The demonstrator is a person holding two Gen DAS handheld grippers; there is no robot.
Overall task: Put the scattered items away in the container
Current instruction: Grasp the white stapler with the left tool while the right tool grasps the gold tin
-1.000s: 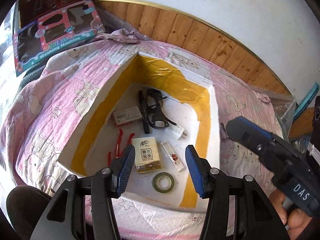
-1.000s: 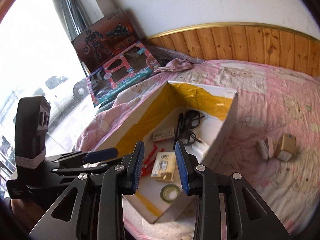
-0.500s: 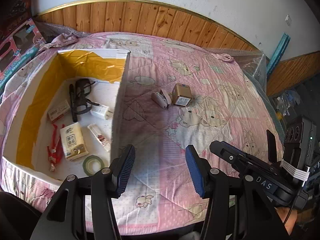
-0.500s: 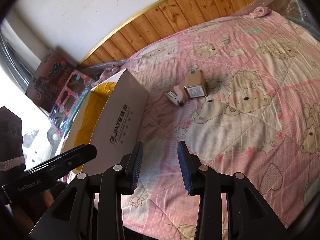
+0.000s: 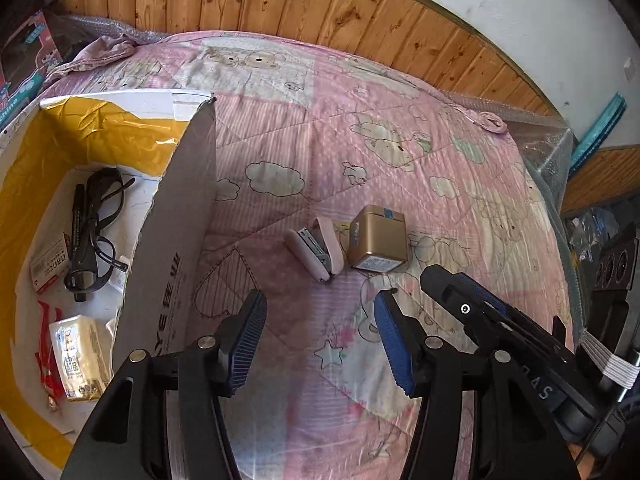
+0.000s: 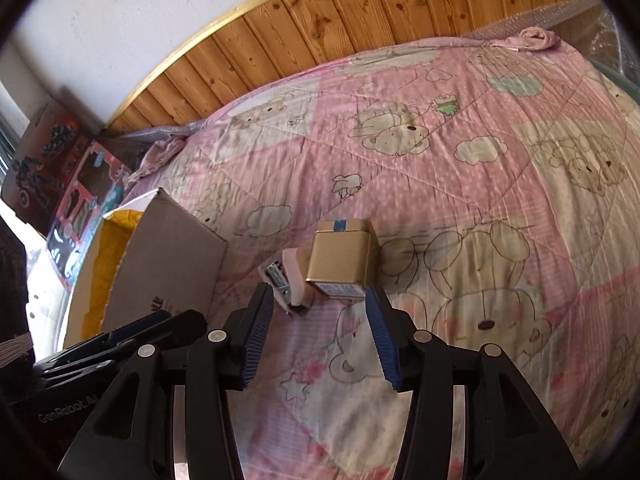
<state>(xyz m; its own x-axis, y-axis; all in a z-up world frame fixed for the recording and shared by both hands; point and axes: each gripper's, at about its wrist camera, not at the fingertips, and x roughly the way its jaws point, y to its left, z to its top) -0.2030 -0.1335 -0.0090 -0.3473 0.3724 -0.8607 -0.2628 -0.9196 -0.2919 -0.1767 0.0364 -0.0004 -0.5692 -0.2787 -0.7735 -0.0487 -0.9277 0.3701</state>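
Blue ribbed pads line both grippers, and each is spread wide with nothing between its fingers. The right gripper hovers low over a pink quilt printed with cartoon bears, its tips just short of a gold tin box. A pink stapler lies touching the tin's left side.

The left gripper is held above the same quilt, a little nearer the viewer than the stapler and tin. To its left stands an open cardboard box, lined inside with yellow tape. On the box floor lie black glasses, a black marker pen, a small white carton, a tissue pack and something red, partly hidden. Wooden panelling runs behind the bed, under a white wall.
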